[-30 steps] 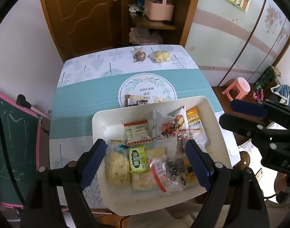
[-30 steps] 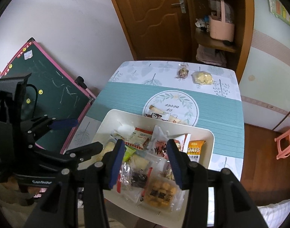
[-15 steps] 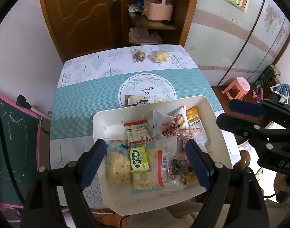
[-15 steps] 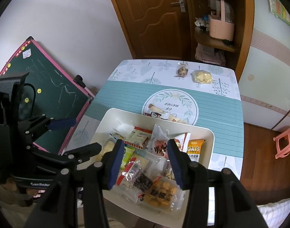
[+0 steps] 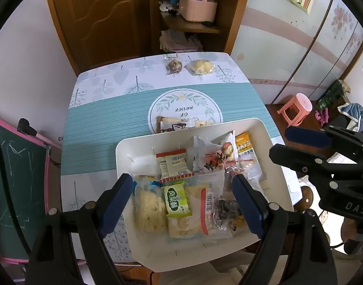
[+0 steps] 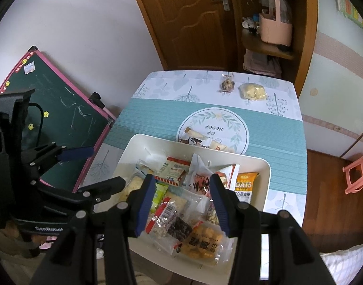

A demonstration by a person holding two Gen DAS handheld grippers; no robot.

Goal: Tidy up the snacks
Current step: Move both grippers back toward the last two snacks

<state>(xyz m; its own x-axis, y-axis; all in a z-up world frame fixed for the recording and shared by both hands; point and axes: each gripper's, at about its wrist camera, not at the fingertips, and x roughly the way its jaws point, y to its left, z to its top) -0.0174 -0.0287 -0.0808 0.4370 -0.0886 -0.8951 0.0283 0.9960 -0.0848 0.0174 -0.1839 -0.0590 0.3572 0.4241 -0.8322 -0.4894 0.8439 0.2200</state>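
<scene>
Two hand-held grippers hang over a tray full of snacks.

The white tray [image 5: 271,142] sits low in the frame on the bench [image 5: 105,128], piled with snack packs [image 5: 175,200]. The left hand-held gripper [image 5: 182,204] is wide open and holds nothing. The right hand-held gripper [image 6: 182,204] is half open and empty too. I think picking comes next: one must drop down and pinch a single pack.

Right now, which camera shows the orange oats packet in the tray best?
The right wrist view: the orange oats packet lies unobstructed near the white tray's right wall, with its label readable. In the left wrist view, the packet is partly covered by other wrappers.
</scene>
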